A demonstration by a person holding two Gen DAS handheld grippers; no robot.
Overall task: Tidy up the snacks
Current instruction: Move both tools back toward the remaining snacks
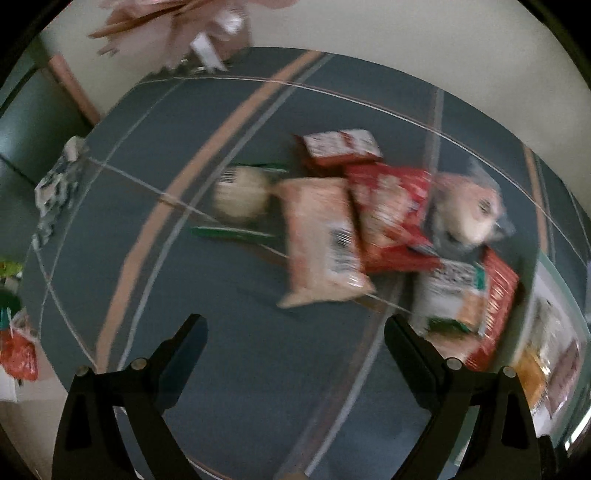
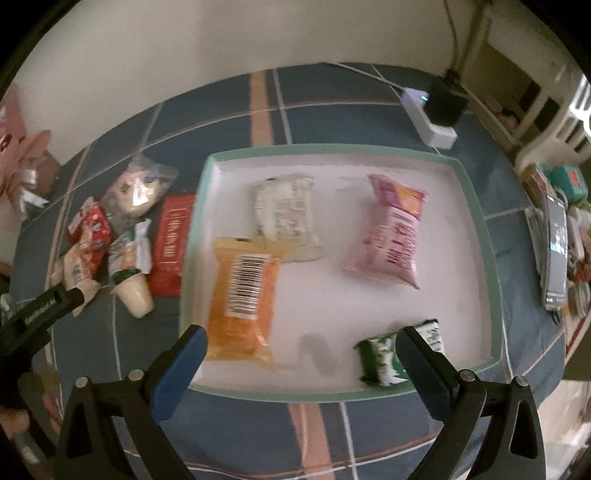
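A white tray with a teal rim (image 2: pixel 476 206) lies on the blue checked tablecloth and holds an orange packet (image 2: pixel 243 295), a pale packet (image 2: pixel 284 212), a pink packet (image 2: pixel 397 232) and a small green-and-white packet (image 2: pixel 384 356). My right gripper (image 2: pixel 301 341) hovers open over the tray's near part with nothing between its fingers. Left of the tray sits a heap of loose snacks (image 2: pixel 122 236). In the blurred left wrist view my left gripper (image 1: pixel 295 328) stands open just short of that heap: a peach packet (image 1: pixel 321 236), red packets (image 1: pixel 391 210), a round cream snack (image 1: pixel 240 195). The left gripper's finger (image 2: pixel 48 302) shows at the right wrist view's left edge.
A white power strip with a black plug (image 2: pixel 436 118) lies at the table's far side. A phone and assorted clutter (image 2: pixel 557 243) crowd the right edge. Pink wrapping (image 1: pixel 177 26) sits at the far left corner. A hand (image 2: pixel 13 421) shows at lower left.
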